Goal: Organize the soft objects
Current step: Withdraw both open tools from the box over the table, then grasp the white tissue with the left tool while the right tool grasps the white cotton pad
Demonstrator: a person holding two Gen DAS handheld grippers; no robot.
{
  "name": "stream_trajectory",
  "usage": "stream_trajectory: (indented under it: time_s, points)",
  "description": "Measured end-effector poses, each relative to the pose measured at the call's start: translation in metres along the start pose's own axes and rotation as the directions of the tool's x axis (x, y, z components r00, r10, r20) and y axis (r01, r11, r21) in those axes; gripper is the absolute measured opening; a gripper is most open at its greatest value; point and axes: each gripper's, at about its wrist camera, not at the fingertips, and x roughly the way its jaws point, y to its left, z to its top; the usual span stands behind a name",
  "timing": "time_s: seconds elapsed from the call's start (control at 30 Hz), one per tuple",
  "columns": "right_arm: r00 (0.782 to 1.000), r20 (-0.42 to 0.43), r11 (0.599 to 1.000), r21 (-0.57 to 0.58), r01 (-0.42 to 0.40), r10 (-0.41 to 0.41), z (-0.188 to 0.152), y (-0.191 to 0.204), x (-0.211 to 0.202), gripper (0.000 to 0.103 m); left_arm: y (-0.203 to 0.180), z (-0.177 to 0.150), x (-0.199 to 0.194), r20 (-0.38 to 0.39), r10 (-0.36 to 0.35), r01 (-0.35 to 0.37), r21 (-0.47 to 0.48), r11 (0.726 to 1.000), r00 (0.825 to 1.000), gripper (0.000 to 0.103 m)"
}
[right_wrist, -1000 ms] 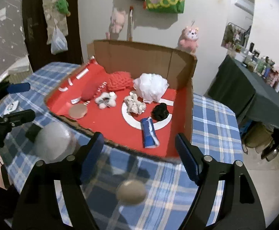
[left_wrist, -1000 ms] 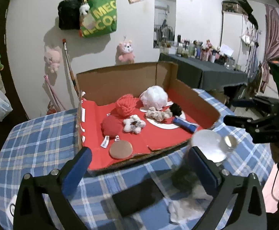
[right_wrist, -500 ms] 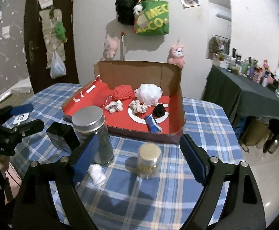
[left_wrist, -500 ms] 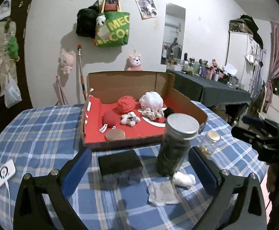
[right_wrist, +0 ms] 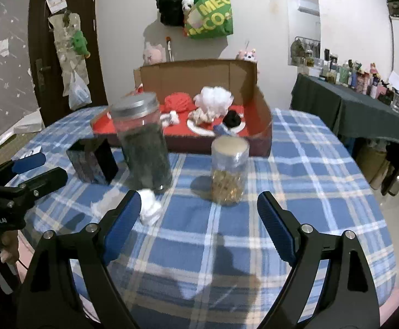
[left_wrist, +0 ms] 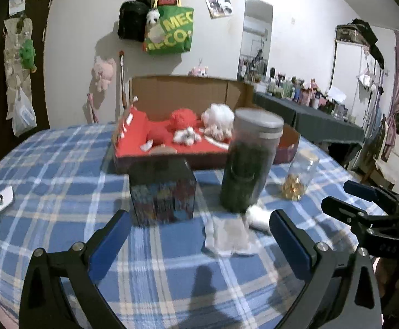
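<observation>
While both grippers' jaws gape empty, the tall jar (right_wrist: 144, 145) stands upright beside a white wad (right_wrist: 150, 205).

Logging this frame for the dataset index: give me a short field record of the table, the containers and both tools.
surface: blue plaid tablecloth
box: open cardboard box with red lining, at the back, holds red, white and black soft items
tall jar: clear jar with grey metal lid, dark contents, upright
small jar: clear jar with tan lid, golden contents, upright, right of the tall jar
loose item: crumpled white wad, at the tall jar's base
dark cube box: left of the tall jar
left tool: open, empty
right tool: open, empty
</observation>
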Motion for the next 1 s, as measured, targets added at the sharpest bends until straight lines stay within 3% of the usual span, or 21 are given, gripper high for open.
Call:
stream_trajectory:
  time_s: [0.37,0.6,0.7,0.77,0.9,1.0]
  points:
    - [0.996,-0.083,0.999,-0.003,-0.04,0.039,-0.016,-0.005,0.03,0.087,-0.009,-0.016,0.03,-0.125,-0.034,0.038,0.034,0.999,0.992,0.103]
    - [0.981,-0.14,0.988,-0.064,-0.143,0.133,-0.006,-0.001,0.05,0.087,-0.018,-0.012,0.047,-0.194,-0.058,0.078,0.096,0.992,0.979,0.096]
    - [0.971,-0.162,0.977,-0.094,-0.192,0.175,0.0,0.006,0.057,0.086,-0.022,-0.01,0.053,-0.217,-0.07,0.098,0.124,0.987,0.974,0.087]
    - [0.964,-0.182,0.969,-0.114,-0.218,0.195,0.003,0.01,0.062,0.075,-0.023,-0.009,0.057,-0.231,-0.071,0.104,0.136,0.985,0.97,0.08]
    - [0.949,-0.228,0.959,-0.134,-0.251,0.216,0.006,0.016,0.074,0.066,-0.023,-0.008,0.065,-0.266,-0.097,0.141,0.154,0.978,0.959,0.07]
    - [0.932,-0.263,0.946,-0.14,-0.292,0.249,0.006,0.021,0.081,0.057,-0.024,-0.009,0.071,-0.292,-0.123,0.177,0.167,0.97,0.949,0.052]
